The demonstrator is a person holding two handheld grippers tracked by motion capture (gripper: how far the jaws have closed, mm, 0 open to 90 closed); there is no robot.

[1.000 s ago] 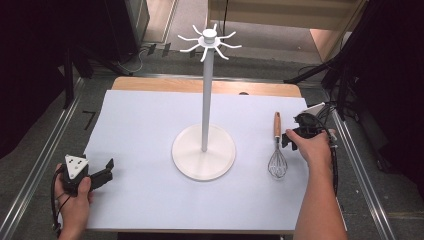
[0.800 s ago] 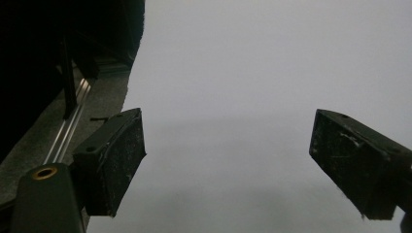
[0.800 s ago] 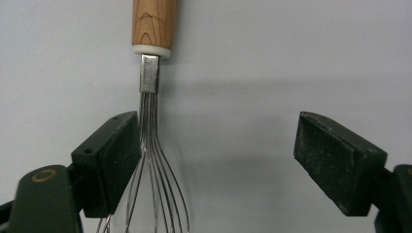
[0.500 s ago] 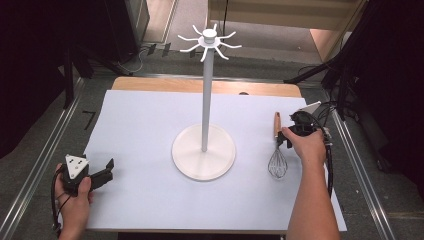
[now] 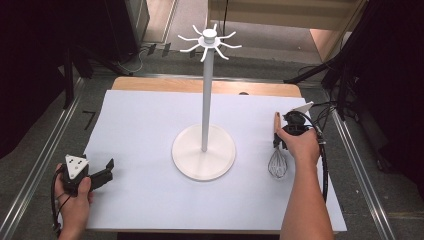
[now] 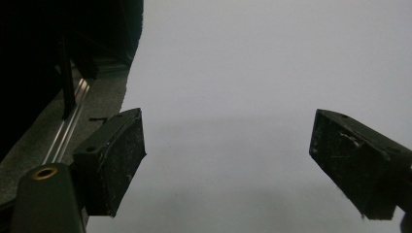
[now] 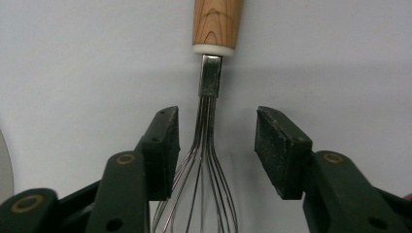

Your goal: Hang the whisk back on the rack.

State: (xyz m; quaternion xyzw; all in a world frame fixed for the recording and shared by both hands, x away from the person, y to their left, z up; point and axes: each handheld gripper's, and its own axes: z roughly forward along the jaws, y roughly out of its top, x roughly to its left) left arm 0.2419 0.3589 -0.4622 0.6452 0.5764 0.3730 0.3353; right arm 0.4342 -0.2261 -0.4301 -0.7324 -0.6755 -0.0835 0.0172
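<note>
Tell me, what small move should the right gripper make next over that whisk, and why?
Probably close the jaws. In the right gripper view the right gripper stands open astride the whisk, its wires running between the pads just below the wooden handle. The whisk lies flat on the white sheet, so a squeeze there should grip it. The left gripper is open over bare sheet.

The whisk [image 7: 209, 141] has shiny metal wires and a smooth wooden handle.

The table [image 5: 150, 130] is viewed from above the near side, forward and down. The sheet [image 6: 252, 73] is seen close along the left jaws, low, and the whisk [image 7: 206, 126], shared with the high view [image 5: 278, 150], closest along the right jaws.
</note>
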